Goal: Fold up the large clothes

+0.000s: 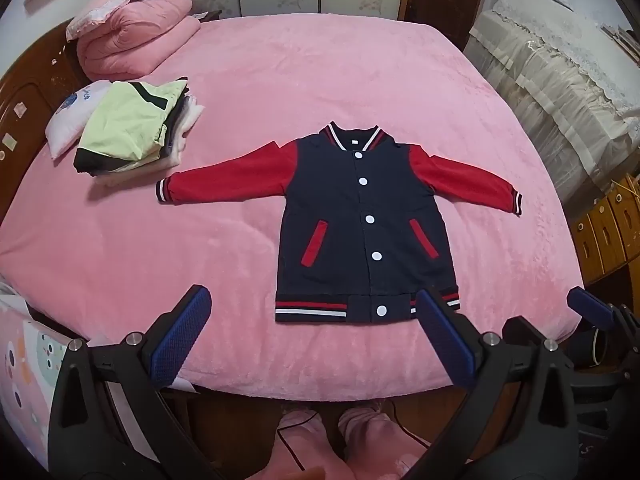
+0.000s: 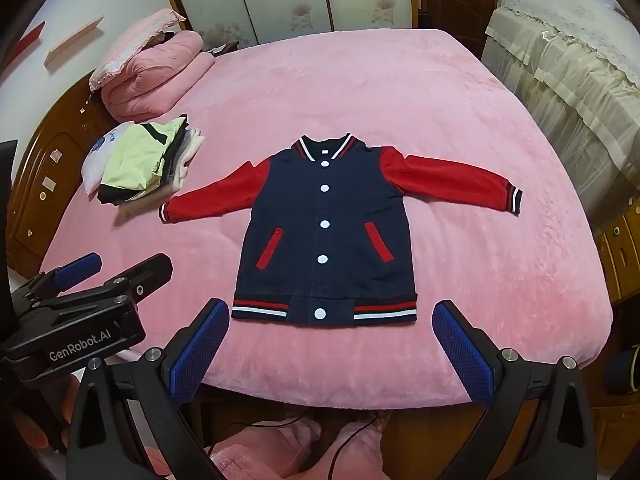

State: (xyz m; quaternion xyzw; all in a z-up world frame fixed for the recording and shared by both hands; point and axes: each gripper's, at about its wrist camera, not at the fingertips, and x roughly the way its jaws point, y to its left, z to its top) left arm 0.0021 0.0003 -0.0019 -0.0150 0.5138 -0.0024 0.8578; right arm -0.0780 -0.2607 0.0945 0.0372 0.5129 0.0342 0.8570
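A navy jacket (image 1: 360,220) with red sleeves and white snap buttons lies flat and face up on the pink bed (image 1: 280,92), both sleeves spread outward. It also shows in the right wrist view (image 2: 326,236). My left gripper (image 1: 316,300) is open and empty, held above the bed's near edge just short of the jacket's striped hem. My right gripper (image 2: 330,312) is open and empty, in front of the hem. In the left wrist view the right gripper's finger (image 1: 588,304) shows at the right edge. In the right wrist view the left gripper (image 2: 116,266) shows at the left.
A stack of folded clothes (image 1: 132,132) with a pale green top sits at the bed's left, beside a small white pillow (image 1: 72,116). A rolled pink quilt (image 1: 132,36) lies at the far left corner. A lace-covered piece of furniture (image 1: 560,80) stands to the right. A wooden headboard (image 1: 28,92) borders the left.
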